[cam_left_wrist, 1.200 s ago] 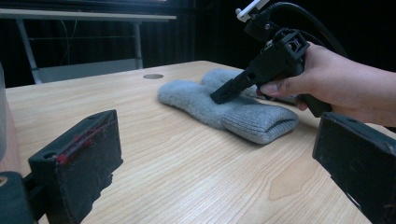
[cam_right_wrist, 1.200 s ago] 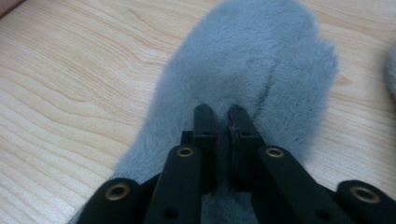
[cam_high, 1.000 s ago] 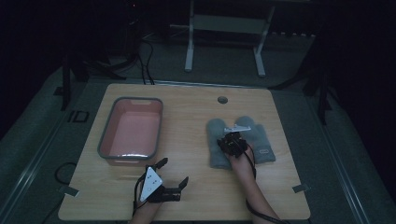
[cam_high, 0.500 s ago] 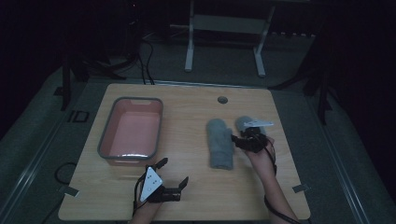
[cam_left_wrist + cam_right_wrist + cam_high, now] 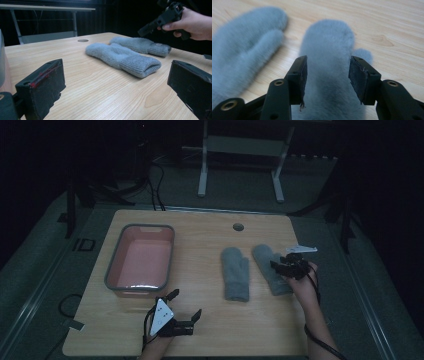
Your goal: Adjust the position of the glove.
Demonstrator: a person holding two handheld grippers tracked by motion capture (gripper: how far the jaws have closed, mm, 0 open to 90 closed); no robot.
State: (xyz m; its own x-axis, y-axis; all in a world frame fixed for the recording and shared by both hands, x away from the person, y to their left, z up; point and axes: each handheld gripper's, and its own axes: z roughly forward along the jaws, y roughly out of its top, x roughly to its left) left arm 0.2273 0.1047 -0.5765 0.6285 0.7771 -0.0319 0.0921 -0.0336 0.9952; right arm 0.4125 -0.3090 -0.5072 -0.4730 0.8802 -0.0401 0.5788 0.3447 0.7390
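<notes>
Two grey fuzzy knitted mittens are lying side by side on the light wooden table, cuffs toward the person, in its right half: the left mitten and the right mitten, close together but apart along most of their length. The right gripper is hovering just above the right mitten near its cuff end, jaws parted and holding nothing; in the right gripper view the mitten's body is lying between the two open pads. The left gripper is resting low near the table's front edge, jaws spread wide and empty, well apart from both mittens. A grey-rimmed pink plastic tub is sitting at the left, away from everything. If the right gripper closes from here, it may be pinching only the top layer of soft knit, so the mitten could be slipping or dragging against its neighbour and shifting it.
</notes>
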